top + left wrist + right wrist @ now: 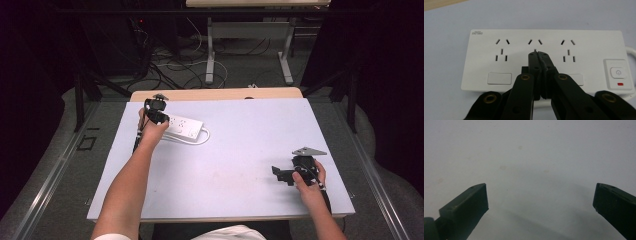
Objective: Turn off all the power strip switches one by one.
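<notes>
A white power strip (186, 127) lies at the table's far left, its white cable (204, 138) looped beside it. My left gripper (158, 117) hangs over the strip's left end. In the left gripper view the power strip (586, 45) shows three socket groups, a power button (617, 73) and a red light (620, 84). There my left gripper (537, 53) is shut with nothing between its jaws, its tips just above the middle socket. My right gripper (281, 175) rests near the front right of the table. In its own view my right gripper (539, 195) stands wide open over bare table.
The white table top (240, 160) has a wooden strip (215, 94) along its far edge. Beyond it, cables (170, 67) lie on the floor around the legs of another table (210, 55). Dark curtains close in both sides.
</notes>
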